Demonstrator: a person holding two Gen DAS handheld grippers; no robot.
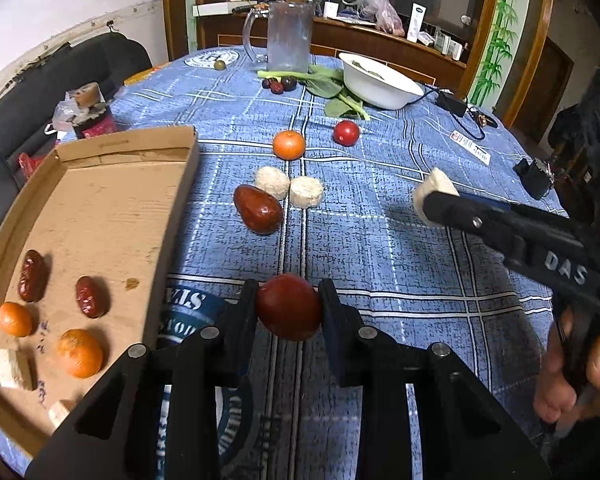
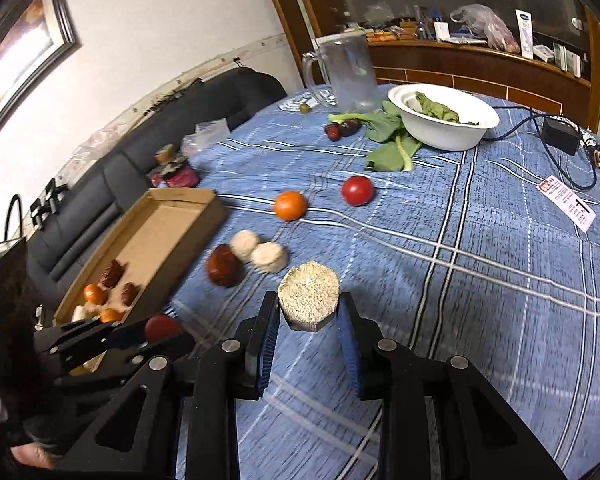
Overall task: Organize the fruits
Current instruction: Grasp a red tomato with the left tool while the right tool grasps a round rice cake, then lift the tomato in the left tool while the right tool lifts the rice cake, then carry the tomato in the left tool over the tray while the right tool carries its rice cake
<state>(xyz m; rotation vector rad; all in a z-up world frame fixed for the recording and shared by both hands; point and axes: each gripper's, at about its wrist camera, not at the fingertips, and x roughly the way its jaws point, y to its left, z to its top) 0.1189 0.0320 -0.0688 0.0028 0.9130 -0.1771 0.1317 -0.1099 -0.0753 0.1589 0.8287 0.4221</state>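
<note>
My left gripper (image 1: 288, 300) is shut on a dark red round fruit (image 1: 289, 312), held just above the blue cloth beside the cardboard tray (image 1: 100, 216). The tray holds two dates, two oranges and pale chunks. My right gripper (image 2: 309, 309) is shut on a pale hexagonal chunk (image 2: 309, 298), lifted off the table; the left wrist view shows this chunk (image 1: 434, 190) at the right. Loose on the cloth lie a large brown-red fruit (image 1: 258, 210), two pale chunks (image 1: 290, 186), an orange (image 1: 289, 145) and a red tomato (image 1: 346, 133).
At the far side stand a glass pitcher (image 1: 290, 36) and a white bowl (image 1: 380, 84) with greens, with leafy stalks (image 1: 332, 88) and dark plums (image 1: 280, 84) beside them. A power adapter and cable (image 1: 452, 104) lie at the right. A dark sofa (image 2: 140, 152) runs along the left.
</note>
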